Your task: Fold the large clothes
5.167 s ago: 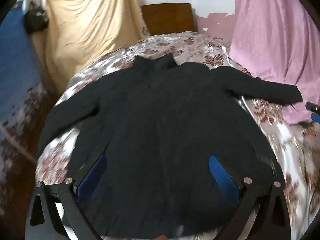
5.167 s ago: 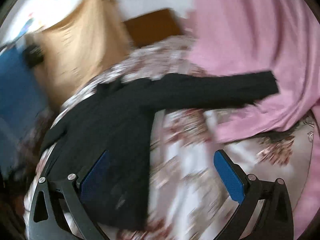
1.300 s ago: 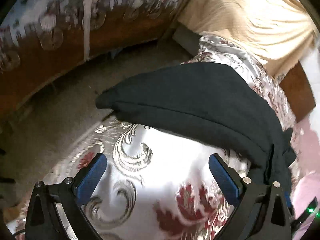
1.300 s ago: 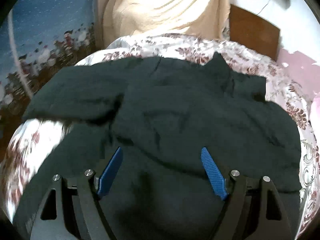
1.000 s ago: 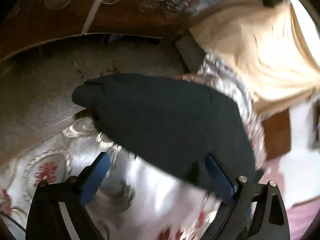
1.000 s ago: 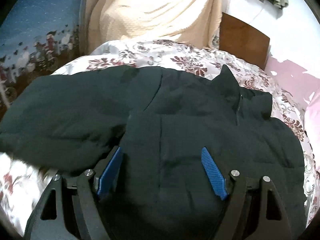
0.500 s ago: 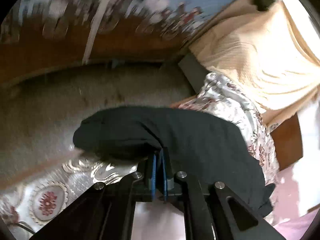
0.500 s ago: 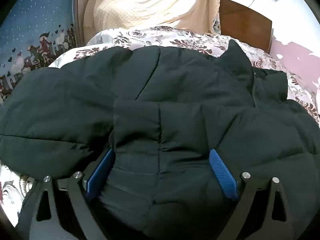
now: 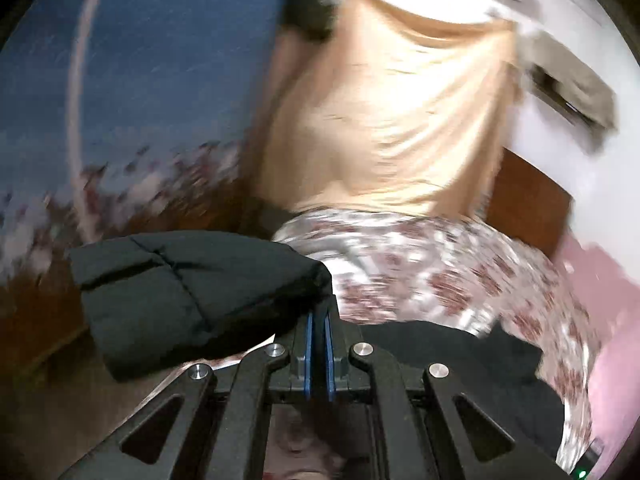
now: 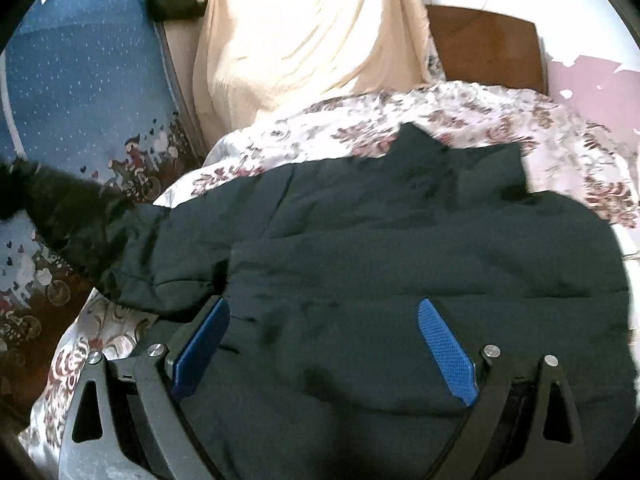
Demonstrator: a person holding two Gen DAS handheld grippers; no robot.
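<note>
The left tool (image 9: 317,320) is clamped on the sleeve (image 9: 188,292) of the black jacket (image 10: 400,260), which is held raised off the bed (image 10: 480,120). The right tool (image 10: 324,344) is held apart over the jacket body, spread on the floral bedcover; beyond, a cream cloth (image 10: 304,32) is draped.
</note>
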